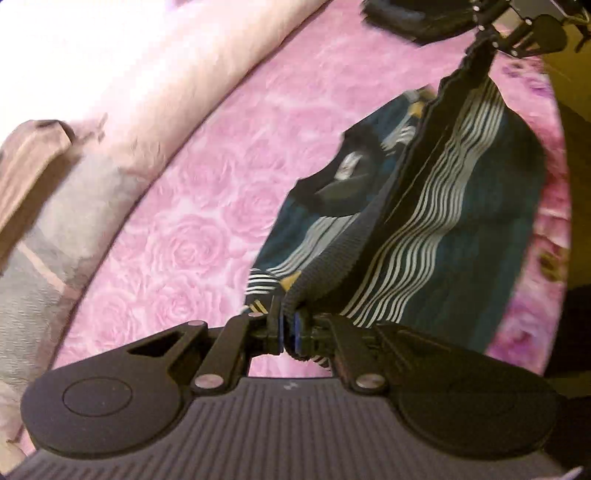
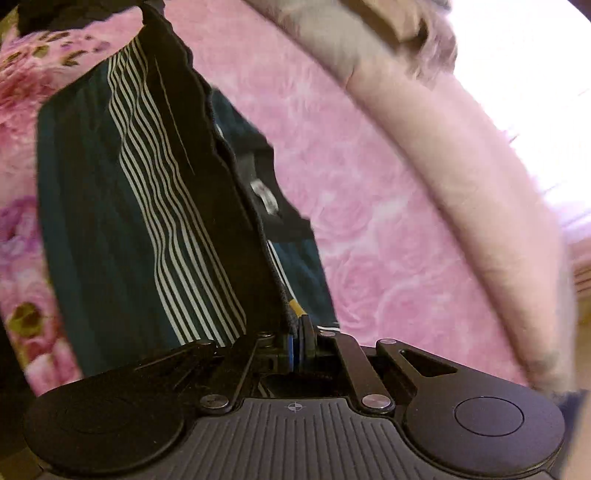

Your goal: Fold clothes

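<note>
1. Low centre of each wrist view: left claw (image 1: 289, 328) and right claw (image 2: 300, 345), both clamped on the ribbed hem.
2. Striped garment (image 1: 436, 206) hangs from them, its far part resting on the pink bed (image 1: 207, 206).
3. Hem runs taut claw to claw; right claw (image 1: 517, 33) sits upper right.
4. Likely next: lay it down evenly.
</note>
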The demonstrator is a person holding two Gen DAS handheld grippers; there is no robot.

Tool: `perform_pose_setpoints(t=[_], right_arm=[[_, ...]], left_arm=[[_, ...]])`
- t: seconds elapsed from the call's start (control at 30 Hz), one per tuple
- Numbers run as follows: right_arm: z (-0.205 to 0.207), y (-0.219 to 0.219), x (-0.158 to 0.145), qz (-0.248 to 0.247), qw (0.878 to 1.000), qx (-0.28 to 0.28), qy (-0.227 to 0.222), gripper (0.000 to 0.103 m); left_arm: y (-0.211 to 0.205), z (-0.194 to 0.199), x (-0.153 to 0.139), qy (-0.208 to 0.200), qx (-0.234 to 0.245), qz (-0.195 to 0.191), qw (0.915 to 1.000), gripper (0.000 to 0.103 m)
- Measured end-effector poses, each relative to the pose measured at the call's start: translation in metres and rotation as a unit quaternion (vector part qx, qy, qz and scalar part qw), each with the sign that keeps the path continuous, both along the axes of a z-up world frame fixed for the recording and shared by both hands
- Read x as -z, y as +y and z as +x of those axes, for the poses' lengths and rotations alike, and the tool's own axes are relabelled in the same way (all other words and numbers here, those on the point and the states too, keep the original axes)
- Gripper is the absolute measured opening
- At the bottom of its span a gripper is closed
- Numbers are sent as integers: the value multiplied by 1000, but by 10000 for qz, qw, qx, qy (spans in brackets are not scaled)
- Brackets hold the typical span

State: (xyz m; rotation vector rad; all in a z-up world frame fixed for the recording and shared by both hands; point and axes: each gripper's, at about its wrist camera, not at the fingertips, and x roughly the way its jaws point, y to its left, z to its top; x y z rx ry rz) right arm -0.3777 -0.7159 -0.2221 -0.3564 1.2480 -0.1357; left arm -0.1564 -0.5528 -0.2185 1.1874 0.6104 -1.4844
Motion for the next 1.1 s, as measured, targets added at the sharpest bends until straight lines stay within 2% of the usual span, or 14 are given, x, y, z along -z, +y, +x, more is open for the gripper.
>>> perform_pose_setpoints(t=[0.13,0.23,0.53,0.63,0.77,0.83,0.87,0.9,0.93,0.97,1.0,1.1], right_arm=[[27,-55,30,498,9986,35,191,1],[29,-76,39,820,9961,85,307,1],[46,-110,67,1070,9922,574,268,1],[53,-121,79,1096,9908,749,260,1],[61,-134,102,1219,9858,1132,241,2],[61,-139,110,1305,9810,1426,145,8],[60,-142,112,1322,9783,1597,60,15],[56,-144,111,1269,9759,1773,-66,35],[53,-146,109,1211,9731,1952,-190,50],[49,-149,106,1009,9697,2207,-285,77],[44,-152,103,813,9651,2462,-381,83],[22,-160,84,881,9339,3362,-833,83]], left_arm=[[-53,17,35,70,-264,373,9989,3],[-70,29,44,200,-357,606,9973,4],[-105,57,87,438,-319,831,9951,4],[-112,69,98,589,-383,855,9939,4],[-119,81,124,578,-603,951,9920,8],[-119,89,134,537,-879,908,9905,10],[-118,95,137,513,-1065,861,9893,10],[-117,100,140,488,-1250,814,9876,11],[-114,107,140,498,-1445,752,9854,11],[-110,114,139,516,-1643,686,9827,11],[-105,120,136,549,-1816,632,9798,11],[-88,130,122,674,-2197,478,9721,11]])
